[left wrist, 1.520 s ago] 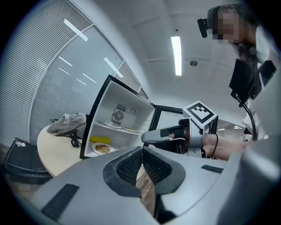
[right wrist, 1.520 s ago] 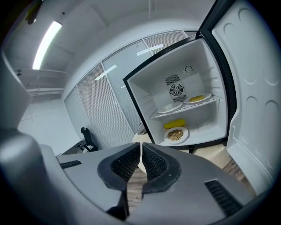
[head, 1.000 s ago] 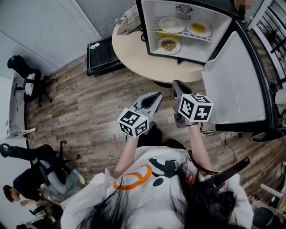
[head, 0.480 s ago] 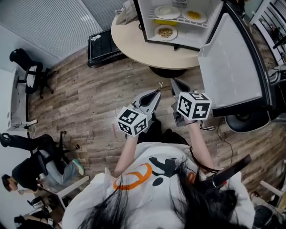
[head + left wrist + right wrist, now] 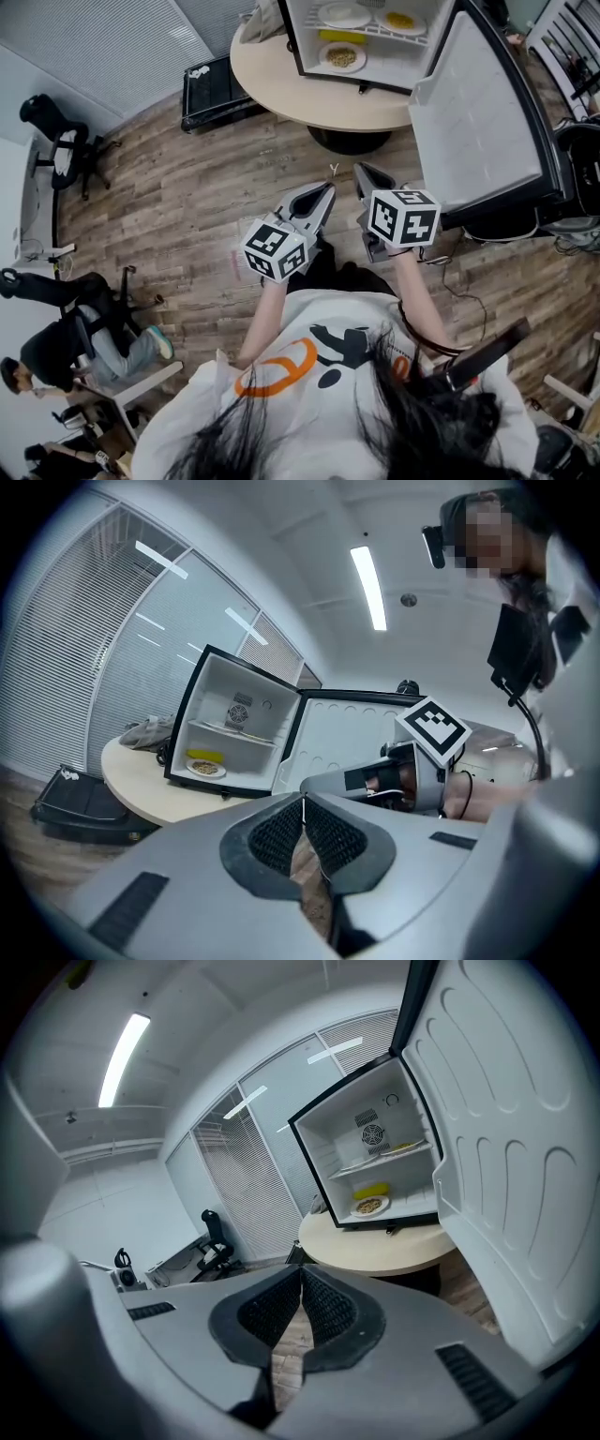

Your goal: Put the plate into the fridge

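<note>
In the head view, a person in a white shirt (image 5: 309,375) holds the left gripper (image 5: 330,187) and the right gripper (image 5: 358,168) side by side over the wood floor (image 5: 206,206), both pointing toward a round bench (image 5: 309,94) and well apart from it. A small fridge (image 5: 300,37) stands on the bench with its door (image 5: 478,122) swung wide to the right. Inside, a plate (image 5: 341,56) of brownish food lies on the fridge's bottom, a yellow thing (image 5: 339,36) sits just behind it, and two upper plates (image 5: 345,14) rest on the wire shelf. A black case (image 5: 214,89) lies on the floor beside the bench, and office chairs (image 5: 56,159) and a seated person (image 5: 84,342) show at the left. In the left gripper view, the left gripper's fingers (image 5: 277,832) are closed tip to tip with nothing between them; beyond them stand the open fridge with the plate on its bottom, and the right gripper with its marker cube (image 5: 431,727) reaches in from the right, in front of the door. In the right gripper view, that gripper's fingers (image 5: 272,1309) are likewise pressed together and empty; the fridge shows ahead on the bench, the plate low inside with the yellow thing behind it, and the door's white inner face fills the right side.
</note>
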Available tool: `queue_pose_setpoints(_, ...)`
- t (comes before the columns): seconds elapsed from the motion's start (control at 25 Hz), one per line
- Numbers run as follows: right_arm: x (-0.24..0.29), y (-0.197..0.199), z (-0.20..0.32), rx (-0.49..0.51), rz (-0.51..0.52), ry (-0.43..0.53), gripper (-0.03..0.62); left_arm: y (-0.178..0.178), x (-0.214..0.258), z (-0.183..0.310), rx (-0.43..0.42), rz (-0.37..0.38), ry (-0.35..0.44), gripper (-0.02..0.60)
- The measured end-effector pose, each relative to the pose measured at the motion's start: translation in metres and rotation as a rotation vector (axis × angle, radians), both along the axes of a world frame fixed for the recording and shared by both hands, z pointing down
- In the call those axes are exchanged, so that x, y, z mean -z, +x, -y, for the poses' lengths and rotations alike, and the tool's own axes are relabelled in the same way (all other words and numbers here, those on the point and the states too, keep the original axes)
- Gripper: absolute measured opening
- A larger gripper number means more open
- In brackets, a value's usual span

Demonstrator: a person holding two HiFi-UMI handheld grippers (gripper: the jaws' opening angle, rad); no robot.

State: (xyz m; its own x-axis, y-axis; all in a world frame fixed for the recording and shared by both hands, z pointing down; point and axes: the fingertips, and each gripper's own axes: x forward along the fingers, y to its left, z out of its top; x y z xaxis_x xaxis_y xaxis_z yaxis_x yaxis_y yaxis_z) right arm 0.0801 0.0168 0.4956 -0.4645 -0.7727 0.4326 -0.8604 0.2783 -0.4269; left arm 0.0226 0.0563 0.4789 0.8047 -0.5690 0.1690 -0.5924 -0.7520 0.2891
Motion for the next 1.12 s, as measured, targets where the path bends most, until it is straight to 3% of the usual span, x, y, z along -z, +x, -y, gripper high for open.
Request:
queue_pose_setpoints(0.68,-0.005,-0.031,-0.010,0.066,-0.009,-0.014,0.021,-0.028,0.003,-0.010,0.059,-0.015,0.008,0.011)
queue_pose_setpoints(1.12,-0.003,-0.033,-0.008,0.052,-0.005,-0.004,0.021,-0.036,0.003,-0.013,0.057,-0.004,0.015,0.011)
